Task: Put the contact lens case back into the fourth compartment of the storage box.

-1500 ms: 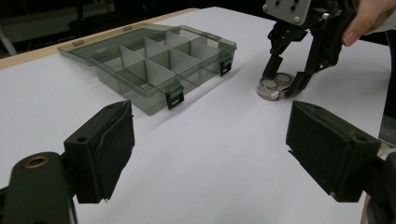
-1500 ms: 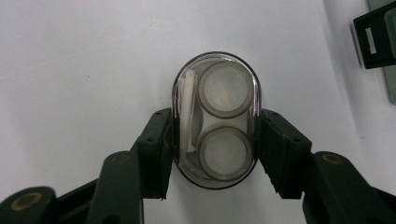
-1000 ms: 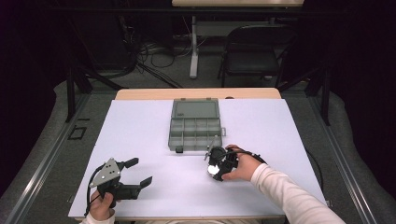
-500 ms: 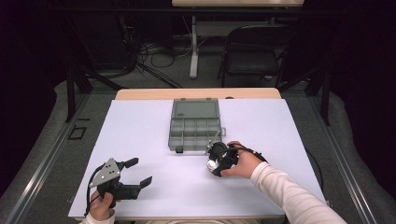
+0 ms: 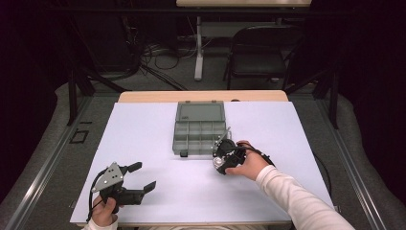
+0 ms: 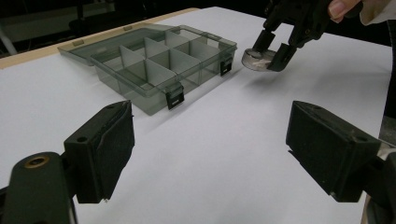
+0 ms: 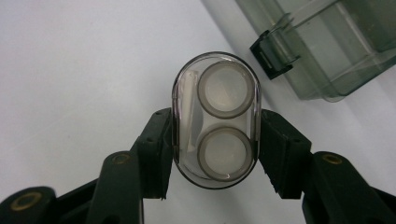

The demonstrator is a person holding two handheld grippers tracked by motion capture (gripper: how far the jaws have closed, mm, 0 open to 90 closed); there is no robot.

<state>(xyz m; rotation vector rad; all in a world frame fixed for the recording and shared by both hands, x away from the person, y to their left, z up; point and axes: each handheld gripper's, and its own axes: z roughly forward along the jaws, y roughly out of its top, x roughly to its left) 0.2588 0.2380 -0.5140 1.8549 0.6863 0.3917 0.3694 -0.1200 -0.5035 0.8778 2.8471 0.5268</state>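
**Clear oval case held in my right gripper beside the open organiser box**

From the high view I see the white table [image 5: 143, 143] with the grey organiser box [image 5: 198, 129] near its middle, lid laid back toward the far edge. My right gripper [image 5: 221, 158] sits just beside the box's near right corner, with the hand [image 5: 246, 163] behind it. My left gripper [image 5: 139, 176] rests near the front left of the table, well apart from the box, jaws spread with nothing between them.

In the left gripper view my own two jaws stand wide apart over bare table. Beyond them lies the box with its dividers and two black latches [image 6: 175, 99], and the right gripper [image 6: 271, 51] hangs just above the surface with the clear oval case [image 6: 256, 59] pinched between its jaws.

In the right gripper view the case [image 7: 215, 119] is clamped at its two long sides; it shows two round wells inside. One corner of the box [image 7: 327, 42] with one latch [image 7: 271, 53] lies close ahead
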